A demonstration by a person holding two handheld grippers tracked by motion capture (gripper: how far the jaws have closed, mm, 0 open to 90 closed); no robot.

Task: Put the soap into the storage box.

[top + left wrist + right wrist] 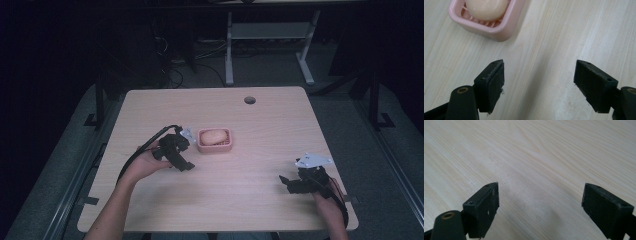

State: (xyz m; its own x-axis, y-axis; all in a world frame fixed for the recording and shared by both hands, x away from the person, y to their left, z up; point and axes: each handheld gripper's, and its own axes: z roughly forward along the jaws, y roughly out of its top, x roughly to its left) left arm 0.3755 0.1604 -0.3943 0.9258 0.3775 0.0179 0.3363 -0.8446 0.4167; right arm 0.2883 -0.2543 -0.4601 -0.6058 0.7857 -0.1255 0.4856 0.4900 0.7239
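Hovering left gripper [186, 165], fingers [490, 86] spread

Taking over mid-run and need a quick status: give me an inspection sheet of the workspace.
Surface: light wooden table, a round cable hole near its far edge.
Job's things: pink soap dish near the middle, a pale soap bar lying in it.
Clutter: nothing seen.
Grippers: left gripper beside the dish's left, jaws open, apart from the dish; right gripper near the front right corner, jaws open over bare wood.
Cables: black cable trails from the left gripper over the table.
Surroundings: dark room, a desk frame and loose wires on the floor behind.
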